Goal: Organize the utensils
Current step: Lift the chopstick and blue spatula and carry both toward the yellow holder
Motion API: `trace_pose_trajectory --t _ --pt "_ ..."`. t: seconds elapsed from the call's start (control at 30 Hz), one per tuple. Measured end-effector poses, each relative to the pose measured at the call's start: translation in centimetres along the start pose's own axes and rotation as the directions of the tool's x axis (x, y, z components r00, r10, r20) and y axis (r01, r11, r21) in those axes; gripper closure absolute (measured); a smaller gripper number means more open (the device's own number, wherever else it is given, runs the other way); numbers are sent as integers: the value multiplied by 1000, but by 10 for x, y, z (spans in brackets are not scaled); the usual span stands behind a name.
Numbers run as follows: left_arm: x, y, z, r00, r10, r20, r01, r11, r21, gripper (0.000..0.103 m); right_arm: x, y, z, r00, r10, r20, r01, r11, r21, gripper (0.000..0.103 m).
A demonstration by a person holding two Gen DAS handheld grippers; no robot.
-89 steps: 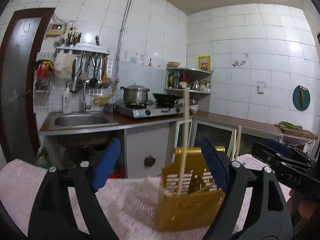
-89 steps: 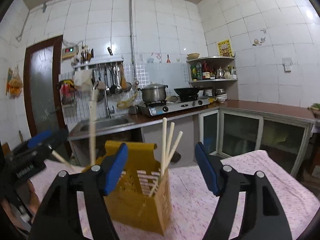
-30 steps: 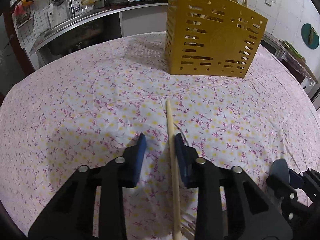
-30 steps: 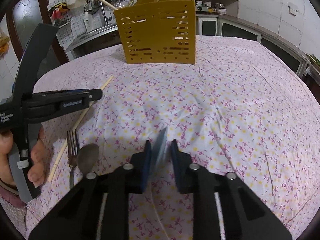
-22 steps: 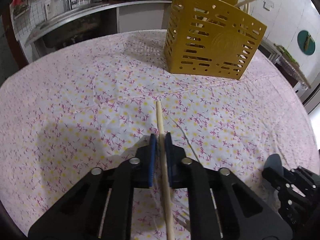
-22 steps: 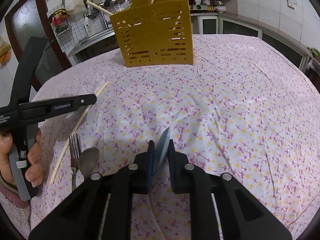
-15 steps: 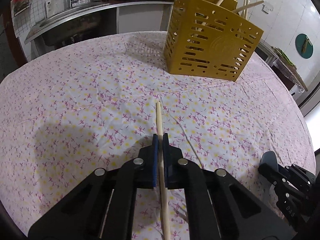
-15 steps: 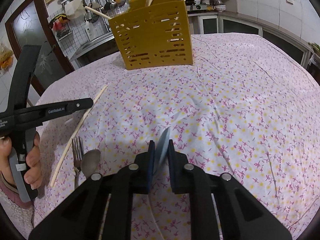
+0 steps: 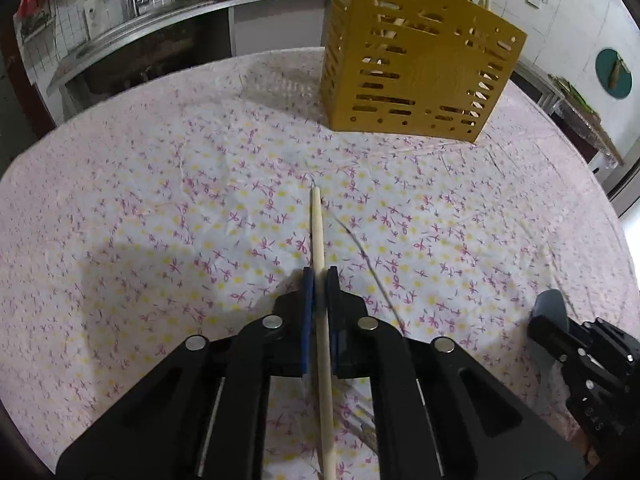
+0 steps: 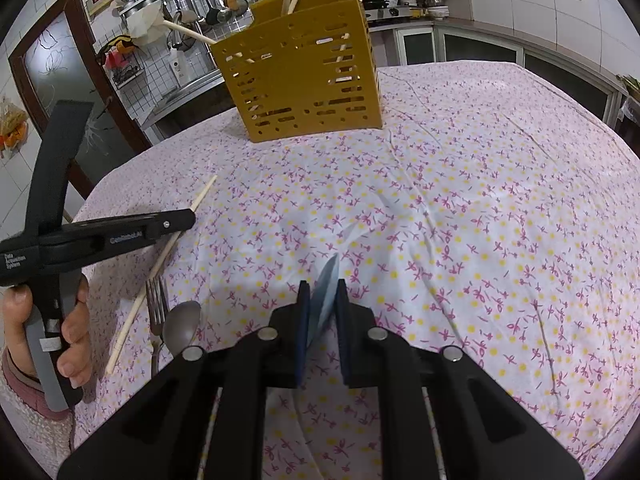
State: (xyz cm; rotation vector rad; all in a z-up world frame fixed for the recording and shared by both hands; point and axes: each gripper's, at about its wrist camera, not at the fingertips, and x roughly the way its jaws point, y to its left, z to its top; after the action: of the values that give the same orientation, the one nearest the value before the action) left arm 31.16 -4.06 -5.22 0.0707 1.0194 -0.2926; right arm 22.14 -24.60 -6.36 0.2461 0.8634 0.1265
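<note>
both pickups done, transport is next.

left gripper (image 9: 319,280): jaws have just closed the last bit and sit clamped on a wooden chopstick (image 9: 318,236), gripped partway along its length. front end sticks out ahead toward the yellow basket (image 9: 416,68); back end runs under my body toward the camera. from the right wrist view the far tip looks barely clear of the flowered tablecloth (image 10: 460,200), can't say for sure.

right gripper (image 10: 321,286): nearly shut, pinching a thin grey-blue flat piece, tilted between the pads. looks like the end of a utensil (image 10: 328,280), but i can't tell which kind; the rest is hidden under the gripper.

basket stands upright at the far side of the table, well apart from both grippers, several chopsticks already leaning out the top.

still on the cloth, near my left hand (image 10: 48,320): a fork (image 10: 155,300) and a spoon (image 10: 182,322), side by side.

next, my read: lift both clear, carry to the basket, tip the chopstick closer to vertical so the front end goes in the open top rather than hitting the slotted wall, then release. same for the right. stagger the two drops so the grippers don't crowd each other at the rim. then back for fork and spoon.
</note>
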Motion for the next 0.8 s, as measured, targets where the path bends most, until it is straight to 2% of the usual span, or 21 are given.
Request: trace_pose_trajectory --t 0.1,0.2,0.3,0.4,0.53,0.7,0.77,0.8 --pt "1 -3 0 1000 17 9 -17 1000 13 98 0 1 0 1000 -3 1 3 1000 -3 90" --pt "-3 -1 0 1000 4 21 -4 1000 5 99 -2 0 1 1000 -4 5 4 1000 -5 91" --pt "-24 5 0 997 -32 74 34 999 -26 99 -11 1 7 999 -21 36 22 1000 -14 93" --pt "-46 7 0 987 -68 149 76 996 -46 99 -21 0 17 998 -23 61 25 999 -24 96" --pt "-78 5 -1 954 -126 272 140 990 -34 99 -37 0 37 993 -28 114 34 998 -52 96" --pt "-101 -5 -2 916 -151 371 168 986 -15 99 -47 -6 58 989 0 148 7 999 -52 96" --pt "-116 -7 -1 885 -172 433 194 981 -6 99 -51 -7 65 986 10 168 0 998 -59 96" --pt "-119 -6 1 878 -181 444 202 979 1 99 -56 -6 70 981 21 194 -7 997 -71 96"
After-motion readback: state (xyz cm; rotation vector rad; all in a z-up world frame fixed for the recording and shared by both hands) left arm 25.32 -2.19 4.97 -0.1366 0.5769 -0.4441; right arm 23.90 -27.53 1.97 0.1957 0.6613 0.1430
